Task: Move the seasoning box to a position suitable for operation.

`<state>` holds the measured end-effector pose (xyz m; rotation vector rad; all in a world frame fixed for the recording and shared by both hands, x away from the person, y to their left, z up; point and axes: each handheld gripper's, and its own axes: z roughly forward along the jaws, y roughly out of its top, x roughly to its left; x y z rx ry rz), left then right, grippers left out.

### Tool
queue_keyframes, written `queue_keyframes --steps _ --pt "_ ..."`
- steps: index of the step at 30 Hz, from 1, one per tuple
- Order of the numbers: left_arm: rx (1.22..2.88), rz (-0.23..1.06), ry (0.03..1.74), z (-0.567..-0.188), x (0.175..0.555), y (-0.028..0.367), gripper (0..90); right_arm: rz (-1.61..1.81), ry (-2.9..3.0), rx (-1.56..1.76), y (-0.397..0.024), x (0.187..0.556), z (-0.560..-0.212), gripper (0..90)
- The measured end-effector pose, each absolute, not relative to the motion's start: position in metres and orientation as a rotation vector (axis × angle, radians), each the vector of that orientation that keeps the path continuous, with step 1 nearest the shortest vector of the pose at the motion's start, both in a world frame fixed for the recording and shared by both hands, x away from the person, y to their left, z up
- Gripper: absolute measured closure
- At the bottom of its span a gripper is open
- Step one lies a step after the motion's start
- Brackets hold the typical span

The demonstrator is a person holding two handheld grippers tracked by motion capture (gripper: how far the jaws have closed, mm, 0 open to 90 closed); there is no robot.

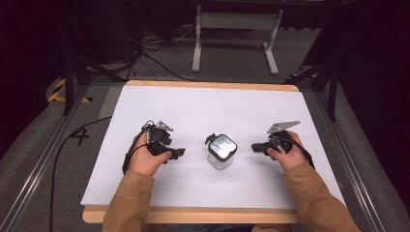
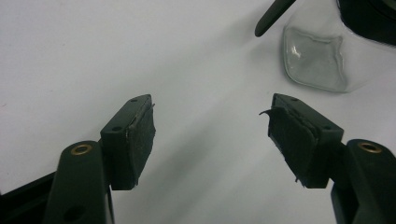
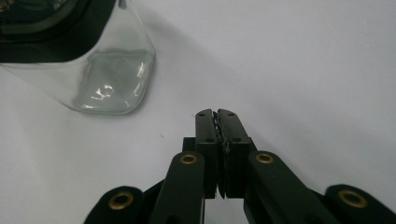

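Note:
A clear square glass jar (image 1: 221,153) with a black-rimmed lid stands on the white table top (image 1: 208,111), between my two grippers. In the left gripper view the jar (image 2: 315,63) sits up and to the right of the jaws. My left gripper (image 2: 210,135) is open, with bare table between its pads; from above it lies left of the jar (image 1: 177,152). My right gripper (image 3: 217,116) is shut with nothing between its jaws, and the jar (image 3: 112,79) is up to the left of it. From above the right gripper (image 1: 255,147) points at the jar from the right.
The white sheet covers a wooden table whose edge (image 1: 193,215) runs along the front. Cables (image 1: 145,53) and a white frame (image 1: 237,29) lie on the floor beyond the far edge. A black cable (image 1: 72,140) trails off to the left.

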<state>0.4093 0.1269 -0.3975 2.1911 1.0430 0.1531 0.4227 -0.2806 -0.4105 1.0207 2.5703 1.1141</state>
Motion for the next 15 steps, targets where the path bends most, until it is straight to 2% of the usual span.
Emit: queue_keyframes --steps 15 --pt "2.199 0.174 1.037 -0.391 0.388 0.137 31.0 1.181 2.624 0.832 -0.252 0.432 -0.41 88.9"
